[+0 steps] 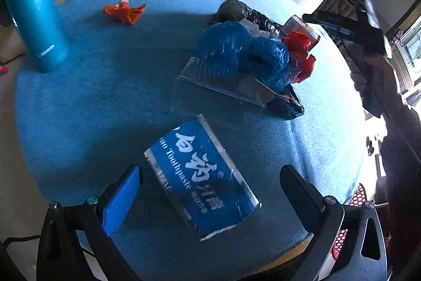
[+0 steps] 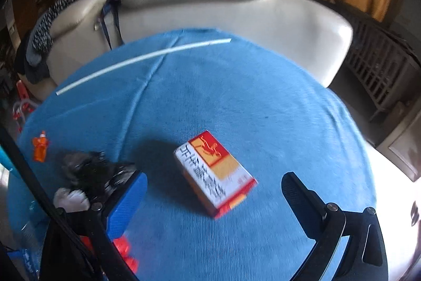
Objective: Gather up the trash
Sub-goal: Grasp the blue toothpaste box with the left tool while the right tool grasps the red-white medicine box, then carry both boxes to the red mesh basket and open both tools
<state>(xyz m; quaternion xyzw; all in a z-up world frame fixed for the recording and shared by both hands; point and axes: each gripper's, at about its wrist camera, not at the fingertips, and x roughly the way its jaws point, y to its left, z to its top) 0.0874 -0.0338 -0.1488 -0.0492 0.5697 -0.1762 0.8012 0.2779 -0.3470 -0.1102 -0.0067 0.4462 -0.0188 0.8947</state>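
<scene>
A blue toothpaste box lies on the blue tablecloth between the spread fingers of my left gripper, which is open and not touching it. Beyond it sits a heap of trash: crumpled blue plastic, red plastic, black plastic and a clear flat pack. An orange wrapper lies further left. In the right wrist view a red, white and yellow carton lies between the open fingers of my right gripper.
A tall blue bottle stands at the table's left edge. A long white straw lies along the far side. A cream sofa is behind the table. Black and white crumpled trash lies left of the right gripper.
</scene>
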